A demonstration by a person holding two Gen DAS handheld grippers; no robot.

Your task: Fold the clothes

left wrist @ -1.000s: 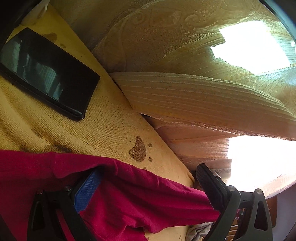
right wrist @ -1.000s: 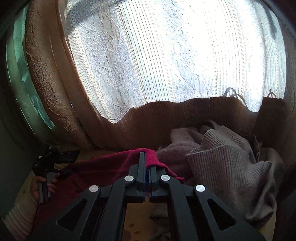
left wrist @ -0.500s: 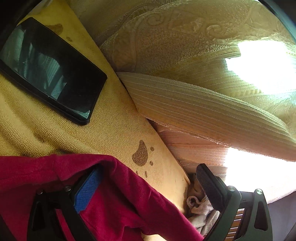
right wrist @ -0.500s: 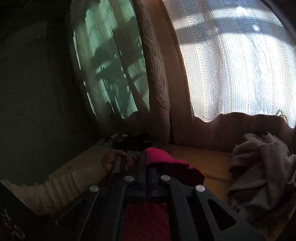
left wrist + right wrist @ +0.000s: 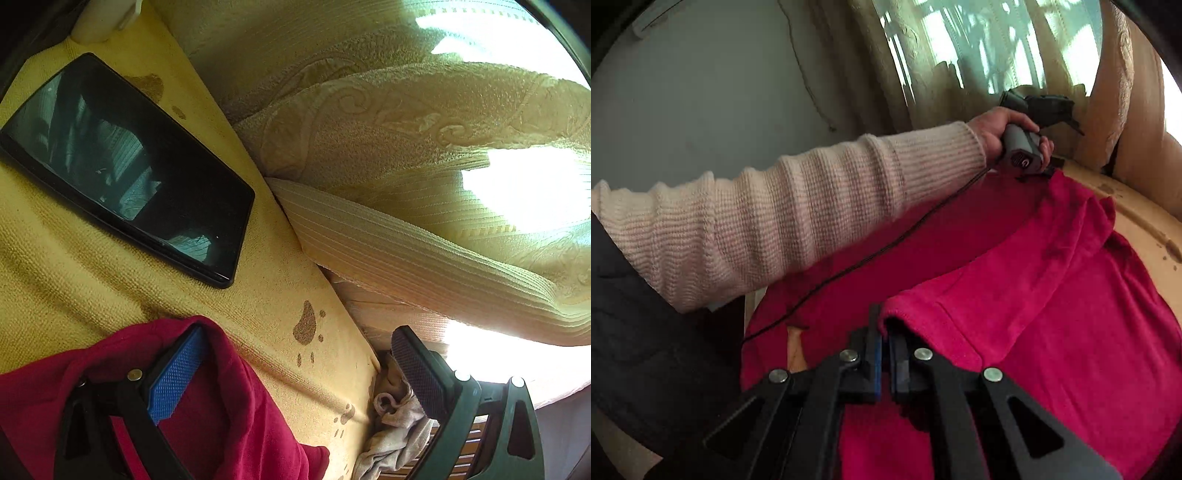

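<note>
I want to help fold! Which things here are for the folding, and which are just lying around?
For the folding:
- red garment
- right gripper, shut on the garment's edge
- left gripper, open, garment draped over one finger

Just lying around:
- phone on the yellow cover
- beige cloth beside the cover
- curtains

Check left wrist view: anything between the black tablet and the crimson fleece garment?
Nothing. Between the black tablet and the crimson fleece garment, the left wrist view shows only bare yellow towel.
</note>
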